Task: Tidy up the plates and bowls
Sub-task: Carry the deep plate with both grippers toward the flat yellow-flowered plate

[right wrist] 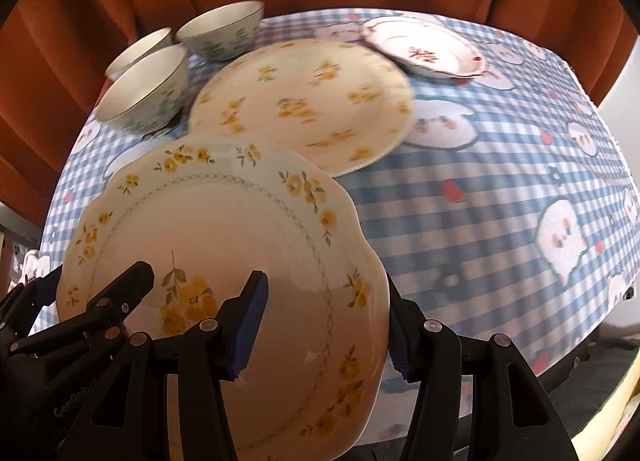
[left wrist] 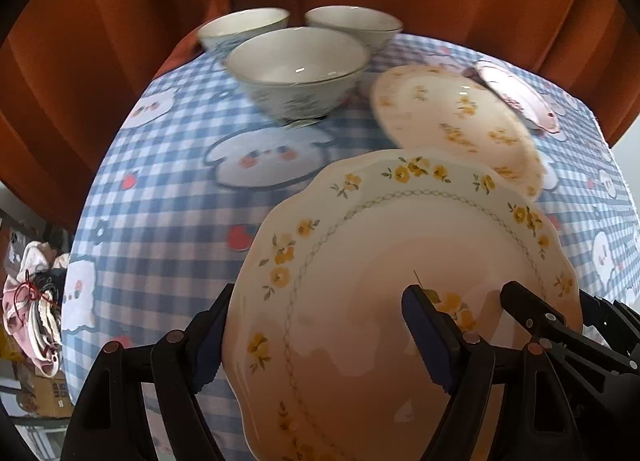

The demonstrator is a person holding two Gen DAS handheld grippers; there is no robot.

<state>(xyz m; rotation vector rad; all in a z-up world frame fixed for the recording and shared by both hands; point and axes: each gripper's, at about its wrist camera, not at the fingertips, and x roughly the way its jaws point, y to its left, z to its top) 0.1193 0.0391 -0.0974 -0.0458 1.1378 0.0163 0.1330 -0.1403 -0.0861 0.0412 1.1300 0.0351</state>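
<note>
both tongs, left tongs (left wrist: 322, 335) and right tongs (right wrist: 328, 319), pinching opposite rims of scalloped plate (right wrist: 224, 261), carrying it above worktop (right wrist: 480, 181). round plate (right wrist: 304, 105) lying ahead. risk: uneven pull tilting plate, rim slipping, chipping.

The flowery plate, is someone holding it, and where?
Yes. The scalloped yellow-flower plate is pinched by its rim, left gripper on one side, right gripper opposite.

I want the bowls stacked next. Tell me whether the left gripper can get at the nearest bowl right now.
Probably not. The left gripper is shut on the scalloped plate, sharing it with the right gripper. The nearest bowl stands unobstructed, but the plate must go down first.
</note>
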